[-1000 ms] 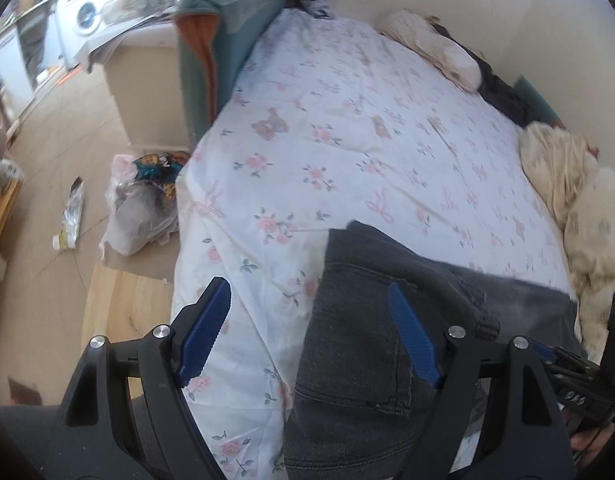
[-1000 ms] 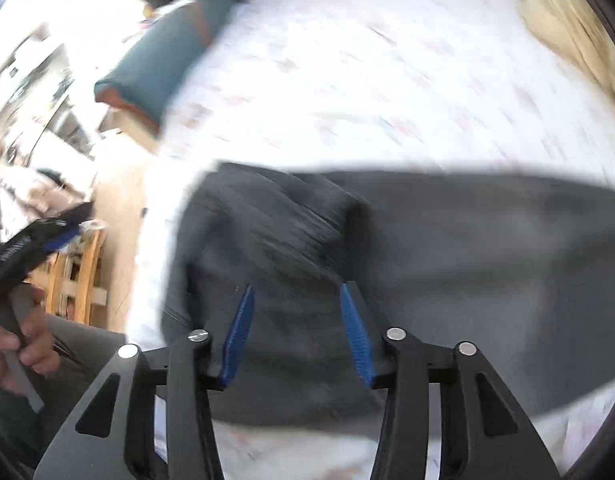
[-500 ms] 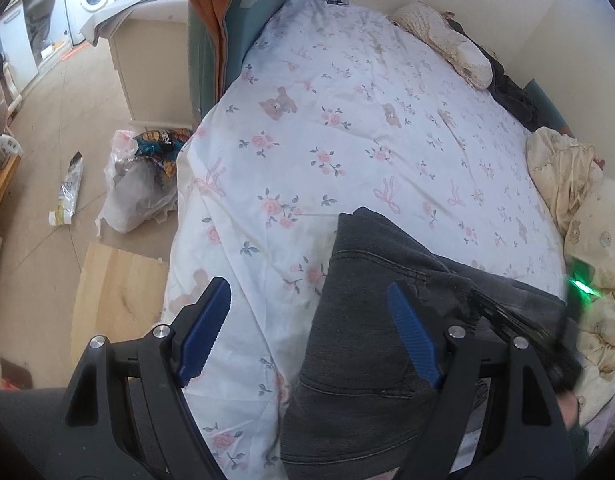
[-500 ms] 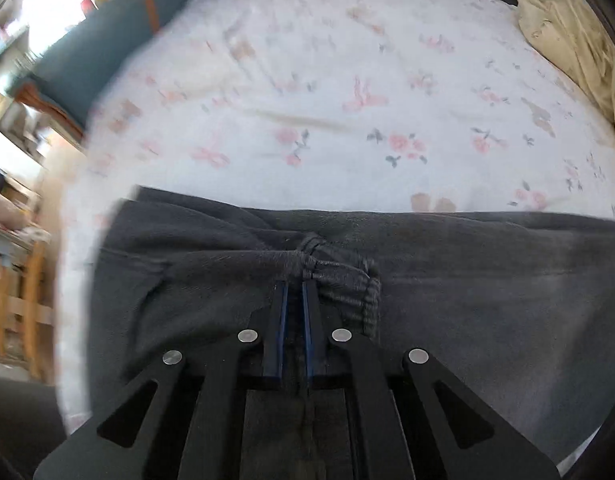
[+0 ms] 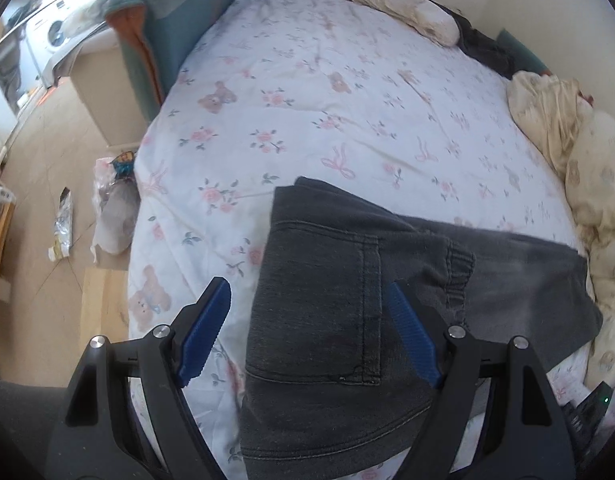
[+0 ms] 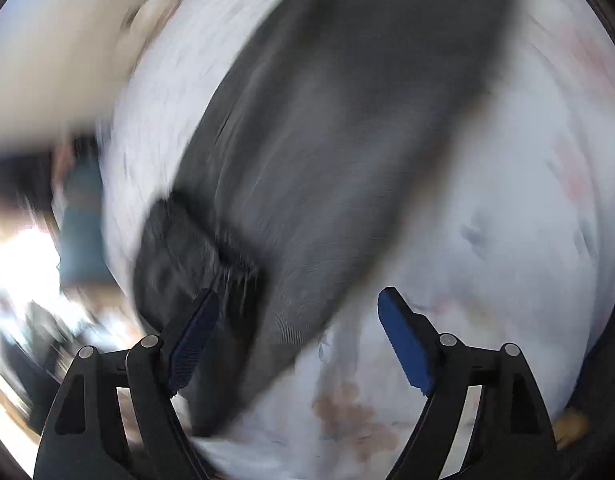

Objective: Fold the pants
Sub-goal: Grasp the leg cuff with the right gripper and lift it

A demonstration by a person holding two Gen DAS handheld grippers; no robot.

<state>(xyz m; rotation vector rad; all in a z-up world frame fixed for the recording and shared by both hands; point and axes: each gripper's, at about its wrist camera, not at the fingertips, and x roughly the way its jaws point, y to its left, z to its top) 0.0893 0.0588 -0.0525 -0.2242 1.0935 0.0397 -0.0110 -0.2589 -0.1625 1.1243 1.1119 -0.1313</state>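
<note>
Dark grey pants (image 5: 347,304) flat across floral bedsheet (image 5: 307,92), waistband end nearest, legs rightward.

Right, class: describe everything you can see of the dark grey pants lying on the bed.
The pants are dark grey, denim-like cloth with stitched seams, a patch pocket and a gathered elastic cuff. They lie flat, already folded over, on the flowered bedsheet near its edge. The left gripper hovers open above them. The right gripper, jaws opening, pinches nothing; that view is blurred.

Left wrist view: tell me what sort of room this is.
Most likely a bedroom in a home: a bed with floral sheets fills the view, pillows lie along the wall, and a washing machine stands beyond.
</note>
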